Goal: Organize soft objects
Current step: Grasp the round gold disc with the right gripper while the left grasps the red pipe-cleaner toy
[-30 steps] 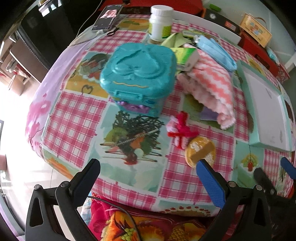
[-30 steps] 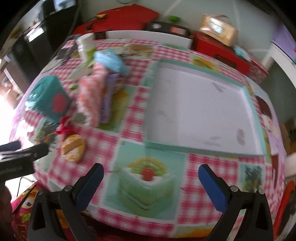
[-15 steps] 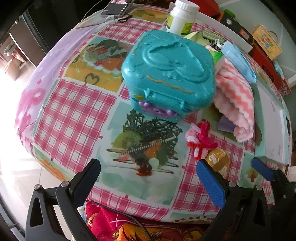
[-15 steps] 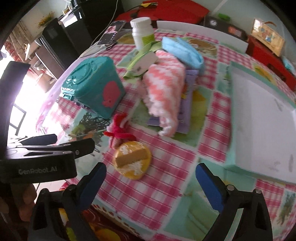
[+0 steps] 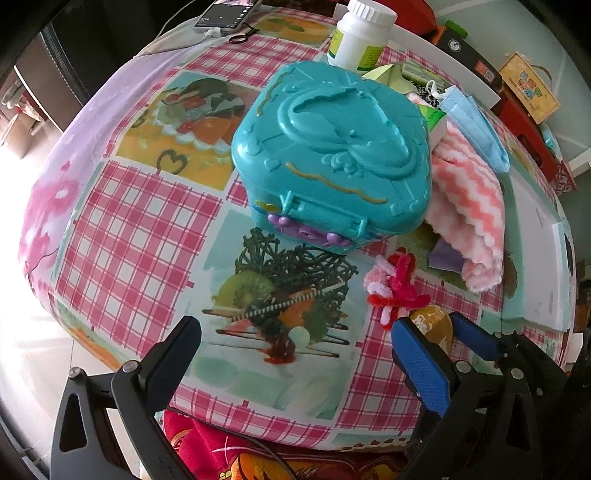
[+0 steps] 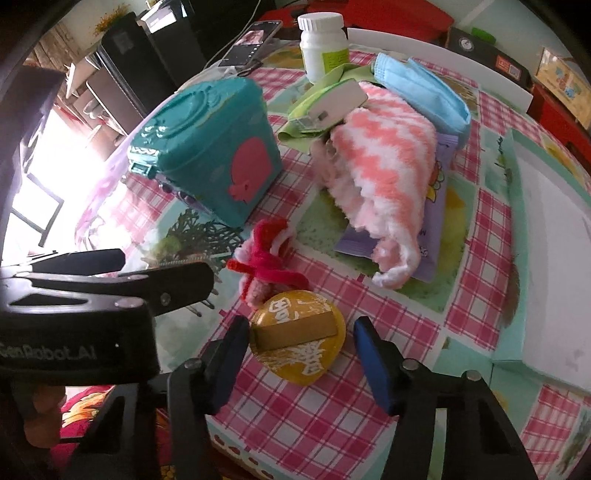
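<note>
My right gripper (image 6: 297, 338) hangs over the table's near edge, its jaws closing around a yellow round packet (image 6: 299, 341). The left pad looks to be at the packet's gold strip and the right pad stands clear of it. A red and pink pipe-cleaner bundle (image 6: 266, 262) lies just beyond. Further back sit a pink-and-white fluffy towel (image 6: 384, 173) and a blue face mask (image 6: 421, 92). My left gripper (image 5: 295, 332) is wide open and holds nothing, in front of a teal toy case (image 5: 332, 147). One right gripper finger (image 5: 476, 341) shows beside the packet (image 5: 432, 325).
A white tray with a teal rim (image 6: 517, 314) fills the right side. A white bottle (image 6: 325, 44), a phone (image 5: 225, 14) and a purple packet (image 6: 432, 229) under the towel are also on the checked tablecloth (image 5: 129, 240).
Both grippers came down toward the table. The right one swung left from the tray to the yellow packet and its jaws narrowed around it. The left one neared the teal case, still open.
</note>
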A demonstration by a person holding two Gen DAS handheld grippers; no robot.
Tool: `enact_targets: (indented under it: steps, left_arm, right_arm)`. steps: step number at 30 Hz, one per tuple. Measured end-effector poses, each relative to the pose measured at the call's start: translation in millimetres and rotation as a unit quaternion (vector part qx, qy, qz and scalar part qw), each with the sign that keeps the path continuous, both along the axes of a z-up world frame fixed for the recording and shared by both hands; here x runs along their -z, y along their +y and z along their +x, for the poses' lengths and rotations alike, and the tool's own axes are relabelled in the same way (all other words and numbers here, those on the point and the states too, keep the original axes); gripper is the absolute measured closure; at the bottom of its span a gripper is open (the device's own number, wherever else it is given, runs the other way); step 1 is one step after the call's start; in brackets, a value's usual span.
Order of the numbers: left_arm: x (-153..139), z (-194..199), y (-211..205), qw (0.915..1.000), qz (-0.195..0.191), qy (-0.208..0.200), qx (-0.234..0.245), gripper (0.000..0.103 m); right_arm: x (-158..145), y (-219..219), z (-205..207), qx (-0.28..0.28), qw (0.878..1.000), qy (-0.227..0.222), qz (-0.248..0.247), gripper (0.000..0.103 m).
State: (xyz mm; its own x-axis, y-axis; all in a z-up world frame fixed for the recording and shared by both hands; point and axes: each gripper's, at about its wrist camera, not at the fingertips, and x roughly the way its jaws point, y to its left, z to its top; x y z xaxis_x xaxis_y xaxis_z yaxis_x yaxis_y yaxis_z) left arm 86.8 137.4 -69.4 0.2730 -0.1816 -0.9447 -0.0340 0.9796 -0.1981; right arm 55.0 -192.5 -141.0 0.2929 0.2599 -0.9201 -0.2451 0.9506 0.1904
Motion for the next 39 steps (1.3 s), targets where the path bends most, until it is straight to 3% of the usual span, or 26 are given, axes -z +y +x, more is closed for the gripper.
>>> enact_targets:
  steps: [9, 18, 21, 27, 31, 36, 39]
  left_arm:
    - [-4, 2, -6, 0.9999, 0.001, -0.003, 0.016, 0.002]
    - [3, 21, -70, 0.9995, 0.003, -0.007, 0.03, 0.007]
    - [0, 35, -98, 0.9993, 0.002, -0.004, 0.037, 0.02]
    - [13, 51, -130, 0.9989, -0.005, -0.001, 0.046, 0.031]
    - [11, 52, -156, 0.9978, -0.011, -0.007, 0.065, 0.054]
    - [12, 48, -180, 0.9973, -0.01, -0.008, 0.072, 0.073]
    - [13, 42, -193, 0.9973, -0.016, -0.003, 0.072, 0.076]
  right_arm:
    - [8, -17, -3, 0.022, 0.999, 0.004, 0.026, 0.047]
    - [10, -43, -3, 0.055, 0.997, 0.01, 0.054, 0.048]
    - [10, -45, -3, 0.053, 0.997, 0.006, 0.051, 0.048]
    - [5, -48, -7, 0.053, 0.997, 0.006, 0.053, 0.048]
    - [0, -53, -11, 0.051, 0.997, 0.006, 0.053, 0.048]
    - [0, -52, -11, 0.052, 0.997, 0.005, 0.052, 0.048]
    - [0, -53, -11, 0.054, 0.997, 0.005, 0.051, 0.048]
